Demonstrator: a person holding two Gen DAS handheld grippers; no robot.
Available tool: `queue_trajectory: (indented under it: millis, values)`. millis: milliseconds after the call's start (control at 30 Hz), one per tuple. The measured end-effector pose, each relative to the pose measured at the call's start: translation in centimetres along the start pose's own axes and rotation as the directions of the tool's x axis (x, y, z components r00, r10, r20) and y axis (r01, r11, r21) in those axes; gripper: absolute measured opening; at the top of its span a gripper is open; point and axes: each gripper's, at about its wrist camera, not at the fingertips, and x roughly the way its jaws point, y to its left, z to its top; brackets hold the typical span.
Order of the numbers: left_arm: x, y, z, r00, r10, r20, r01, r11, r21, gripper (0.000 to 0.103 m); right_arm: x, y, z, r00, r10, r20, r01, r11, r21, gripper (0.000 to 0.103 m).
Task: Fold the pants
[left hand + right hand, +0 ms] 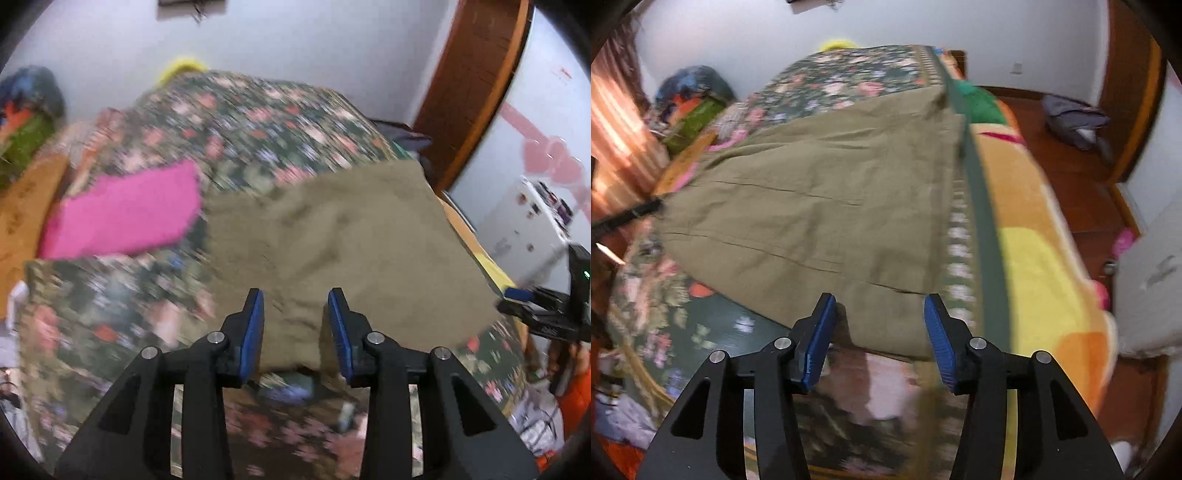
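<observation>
Olive-green pants (343, 236) lie folded and flat on a floral bedspread (236, 122); in the right wrist view the pants (820, 206) reach the bed's right edge. My left gripper (296, 310) is open and empty, just above the near edge of the pants. My right gripper (880, 317) is open and empty over the near right corner of the pants. The right gripper also shows at the far right of the left wrist view (517, 295). Both views are motion-blurred.
A pink folded cloth (125, 218) lies on the bed left of the pants. A yellow-orange blanket (1041, 258) hangs at the bed's right side. A grey bundle (1075, 118) lies on the wooden floor. A wooden door (476, 74) and a white fridge (532, 218) stand to the right.
</observation>
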Motion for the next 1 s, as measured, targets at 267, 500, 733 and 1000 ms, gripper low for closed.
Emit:
queue_trajectory:
  millis: [267, 500, 733, 1000]
  values:
    - [1.3, 3.5, 4.7, 0.997, 0.058, 0.045, -0.055, 0.997, -0.058, 0.044, -2.2, -2.2, 2.8, 0.995, -0.028, 0.094, 0.025, 0.999, 0.034, 0.047]
    - [5.4, 4.1, 7.4, 0.998, 0.063, 0.011, -0.063, 0.997, -0.046, 0.053, -0.3, -2.5, 8.2, 0.986, -0.036, 0.163, 0.038, 0.999, -0.006, 0.047]
    - [9.7, 5.0, 8.4, 0.996, 0.065, -0.062, -0.067, 0.997, -0.028, 0.058, 3.2, -3.0, 12.8, 0.985, -0.035, 0.168, 0.041, 0.999, -0.030, 0.047]
    - [13.5, 6.5, 8.6, 0.991, 0.004, -0.136, -0.016, 0.996, -0.084, 0.065, 7.9, -4.4, 16.3, 0.993, -0.040, 0.108, 0.044, 0.999, -0.032, 0.048]
